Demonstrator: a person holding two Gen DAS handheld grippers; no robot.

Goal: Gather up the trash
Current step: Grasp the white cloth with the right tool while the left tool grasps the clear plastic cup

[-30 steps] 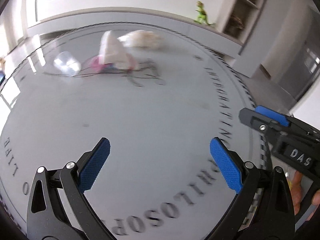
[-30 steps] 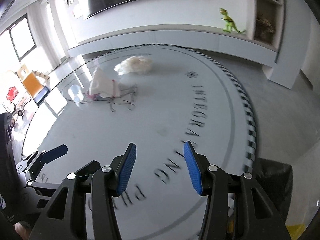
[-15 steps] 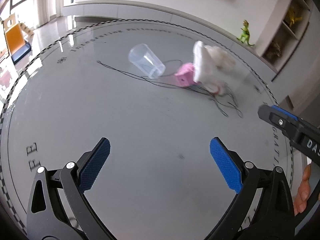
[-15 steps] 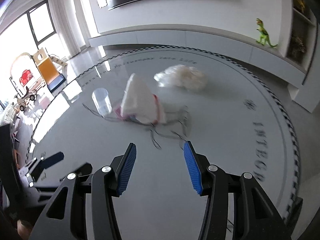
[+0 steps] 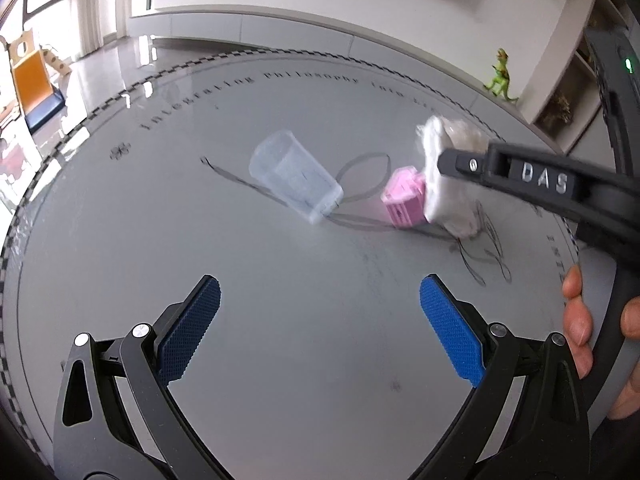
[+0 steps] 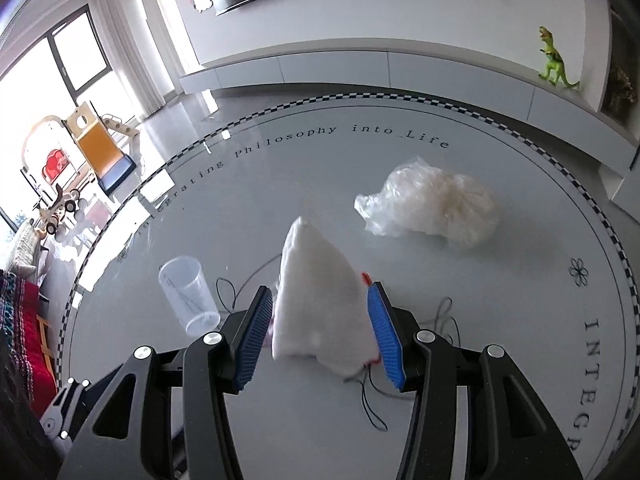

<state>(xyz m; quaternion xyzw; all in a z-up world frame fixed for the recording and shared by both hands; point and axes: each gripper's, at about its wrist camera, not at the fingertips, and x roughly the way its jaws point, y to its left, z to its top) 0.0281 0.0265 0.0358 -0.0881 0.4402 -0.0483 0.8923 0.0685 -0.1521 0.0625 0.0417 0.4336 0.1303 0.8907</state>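
The right gripper [image 6: 320, 330] brackets the white wad [image 6: 320, 308] with half-open jaws — closing carelessly may snag the black thread [image 6: 370, 400] underneath.

Left gripper [image 5: 320, 312] is tilted down with its jaws spread wide, nothing between them. Right gripper [image 6: 320, 328] points down too, jaws part open, fingers [image 5: 576, 320] wrapped round its handle.

both cameras ride the wrists, looking forward and steeply down along their own jaws onto the round grey table [image 5: 120, 264]. the left view hangs further back, taking in the right gripper [image 5: 452, 162] from the side. the right view sits close over the white wad [image 6: 320, 304]. both share the clear cup [image 5: 294, 176], the wad and the green dinosaur [image 6: 554, 60].
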